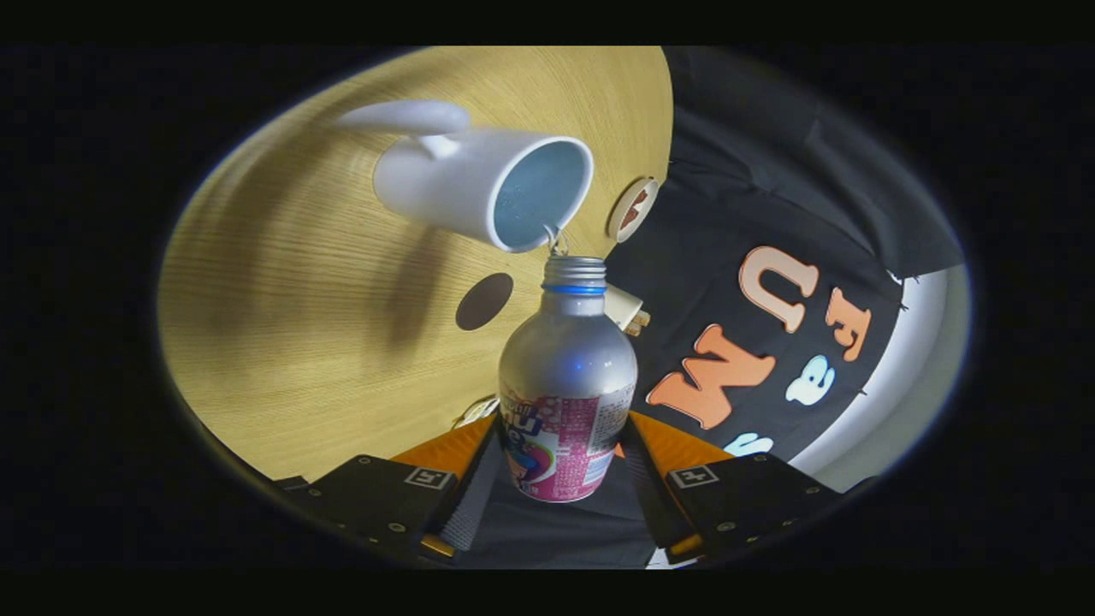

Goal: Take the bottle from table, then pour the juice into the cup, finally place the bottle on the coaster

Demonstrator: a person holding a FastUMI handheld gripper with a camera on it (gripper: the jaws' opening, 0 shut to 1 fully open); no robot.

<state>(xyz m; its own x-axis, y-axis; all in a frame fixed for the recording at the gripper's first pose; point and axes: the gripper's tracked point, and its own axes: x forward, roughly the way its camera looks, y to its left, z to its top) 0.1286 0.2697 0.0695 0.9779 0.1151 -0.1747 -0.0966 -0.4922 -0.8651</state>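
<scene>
Currently I am in the pouring step. The gripper point(560, 445) has its two fingers closed on the labelled lower body of the silver metal bottle with the pink printed label and blue neck ring point(566, 376), one finger pressing each side, so the bottle sits firmly between them.

The whole view is rolled over, which I read as the bottle being tipped. Its open threaded mouth lies just beside the rim of the white ceramic cup with a handle and pale blue inside point(483, 184), which stands beyond the fingers on the light wooden table point(282, 342). A small glint hangs between mouth and rim; I take it for liquid, but it is too small to be sure. I cannot tell how much juice is in the cup.

The round wooden coaster with a dark centre point(633, 209) lies past the cup, near the table's edge. A dark round spot point(483, 301) marks the table between the cup and the fingers.

Next move, in my judgement: hold the mouth over the rim until the pour is done, roll the bottle upright without clipping the cup, then carry it past the cup and set it flat on the coaster before opening the fingers. The coaster's nearness to the edge calls for care.
</scene>
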